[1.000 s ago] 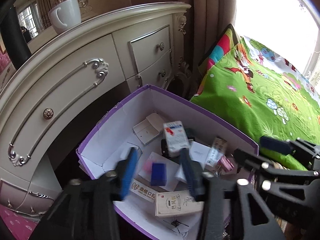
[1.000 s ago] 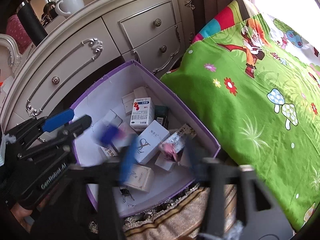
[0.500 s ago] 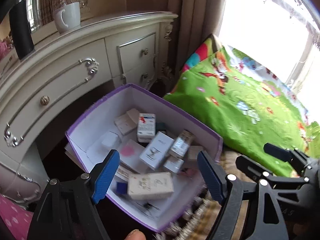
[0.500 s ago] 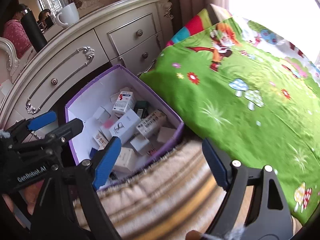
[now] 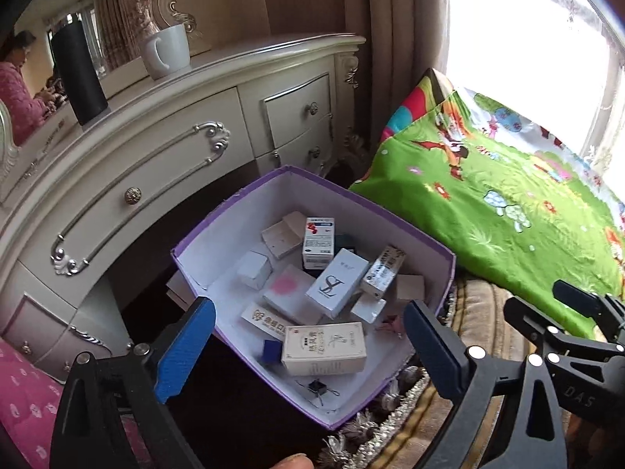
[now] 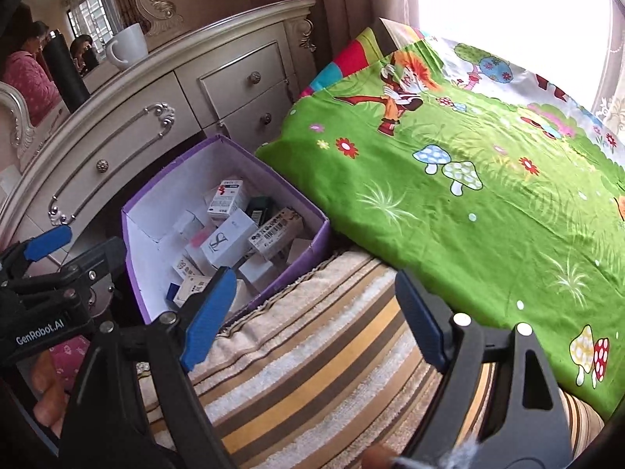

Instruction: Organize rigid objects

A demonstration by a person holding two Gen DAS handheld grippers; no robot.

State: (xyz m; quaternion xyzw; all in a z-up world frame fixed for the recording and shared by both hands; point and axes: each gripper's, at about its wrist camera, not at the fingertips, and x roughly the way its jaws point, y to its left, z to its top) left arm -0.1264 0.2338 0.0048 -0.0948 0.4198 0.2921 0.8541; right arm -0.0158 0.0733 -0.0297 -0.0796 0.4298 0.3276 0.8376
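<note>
Left claw (image 5: 308, 336) is spread wide, nothing in it, hanging over the purple box (image 5: 445, 269), which sits straight ahead between its fingers. Inside lies a jumble of small cartons: a beige one (image 5: 324, 348) nearest the claw, a white carton with a monogram (image 5: 336, 284) just beyond it. Right claw (image 6: 312, 312) gapes wide and empty too, above a striped towel (image 6: 312, 367). The box (image 6: 148, 273) sits ahead to its left, the green bedspread (image 6: 468, 203) off to its right.
</note>
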